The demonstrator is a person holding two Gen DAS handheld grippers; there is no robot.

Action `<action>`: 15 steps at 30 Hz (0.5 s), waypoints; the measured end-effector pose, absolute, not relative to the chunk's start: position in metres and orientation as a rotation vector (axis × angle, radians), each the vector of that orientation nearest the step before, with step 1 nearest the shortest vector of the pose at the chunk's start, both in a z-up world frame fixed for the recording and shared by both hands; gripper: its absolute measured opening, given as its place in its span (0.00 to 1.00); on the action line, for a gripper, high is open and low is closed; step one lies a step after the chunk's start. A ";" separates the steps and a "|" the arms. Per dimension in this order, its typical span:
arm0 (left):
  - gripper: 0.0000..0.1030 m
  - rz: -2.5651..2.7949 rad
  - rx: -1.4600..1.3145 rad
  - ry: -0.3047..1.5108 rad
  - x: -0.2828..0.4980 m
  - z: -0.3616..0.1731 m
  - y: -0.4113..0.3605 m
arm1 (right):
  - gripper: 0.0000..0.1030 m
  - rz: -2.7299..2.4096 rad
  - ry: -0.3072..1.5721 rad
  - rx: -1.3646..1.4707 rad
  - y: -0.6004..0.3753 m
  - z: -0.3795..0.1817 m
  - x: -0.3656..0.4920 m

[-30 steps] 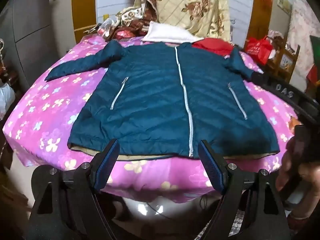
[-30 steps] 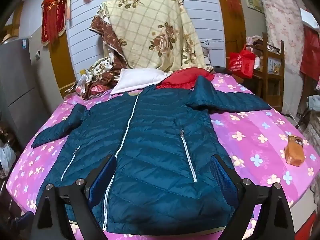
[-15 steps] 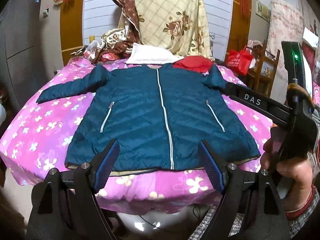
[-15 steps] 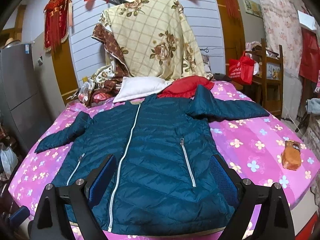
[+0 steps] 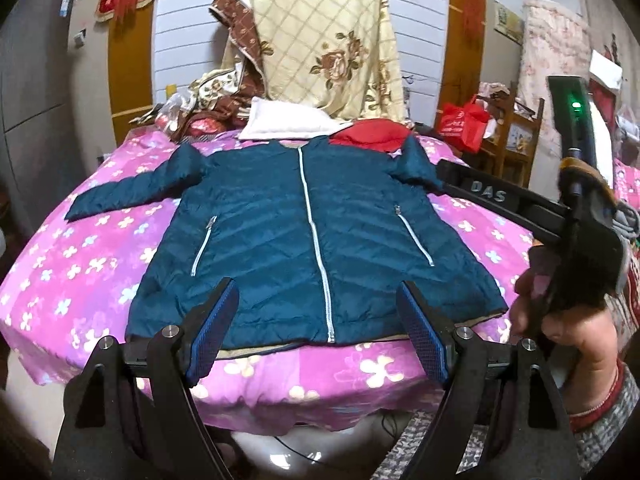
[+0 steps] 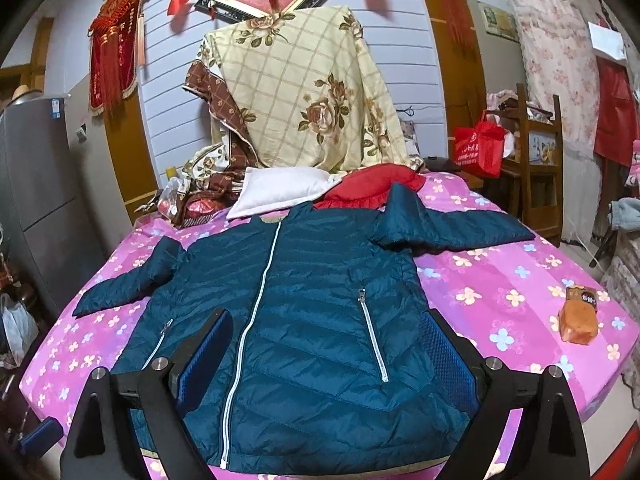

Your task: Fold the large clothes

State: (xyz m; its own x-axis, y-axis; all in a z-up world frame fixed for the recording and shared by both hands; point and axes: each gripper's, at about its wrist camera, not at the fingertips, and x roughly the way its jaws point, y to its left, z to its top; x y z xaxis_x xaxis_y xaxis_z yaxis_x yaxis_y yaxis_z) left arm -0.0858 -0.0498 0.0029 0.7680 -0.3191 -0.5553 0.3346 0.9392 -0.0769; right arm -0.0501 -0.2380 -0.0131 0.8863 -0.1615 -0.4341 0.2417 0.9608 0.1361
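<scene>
The teal jacket (image 5: 312, 248) lies flat and zipped on the bed (image 5: 80, 264), both sleeves spread out, its collar just below the white pillow (image 5: 288, 124). The left claw (image 5: 318, 332) hovers released over the jacket's hem. The right claw (image 6: 328, 360) also gapes wide, grasping nothing.

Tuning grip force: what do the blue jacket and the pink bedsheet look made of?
Blue jacket: likely thin nylon or polyester shell, lightly padded; slight sheen and stitched quilt channels suggest it is slippery.
Pink bedsheet: looks like matte woven cotton or blend, printed flowers, no shine.
</scene>
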 end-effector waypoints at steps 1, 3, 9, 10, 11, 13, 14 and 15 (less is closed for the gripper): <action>0.79 -0.360 0.026 0.594 -0.086 0.004 -0.050 | 0.90 -0.210 0.436 0.189 -0.238 -0.013 -0.050; 0.79 -0.371 0.025 0.590 -0.087 0.004 -0.050 | 0.90 -0.207 0.433 0.180 -0.236 -0.013 -0.050; 0.79 -0.279 0.057 0.618 -0.077 0.004 -0.044 | 0.90 -0.195 0.431 0.161 -0.230 -0.012 -0.051; 0.79 -0.264 0.049 0.621 -0.074 0.006 -0.039 | 0.90 -0.194 0.431 0.159 -0.229 -0.011 -0.051; 0.79 -0.247 0.040 0.622 -0.071 0.008 -0.033 | 0.90 -0.193 0.428 0.158 -0.229 -0.010 -0.051; 0.79 -0.181 0.011 0.609 -0.063 0.016 -0.014 | 0.90 -0.185 0.424 0.157 -0.228 -0.005 -0.051; 0.79 -0.145 -0.004 0.597 -0.060 0.022 -0.003 | 0.90 -0.175 0.418 0.153 -0.227 0.000 -0.051; 0.79 -0.116 -0.013 0.585 -0.057 0.025 0.006 | 0.90 -0.164 0.406 0.145 -0.225 0.007 -0.053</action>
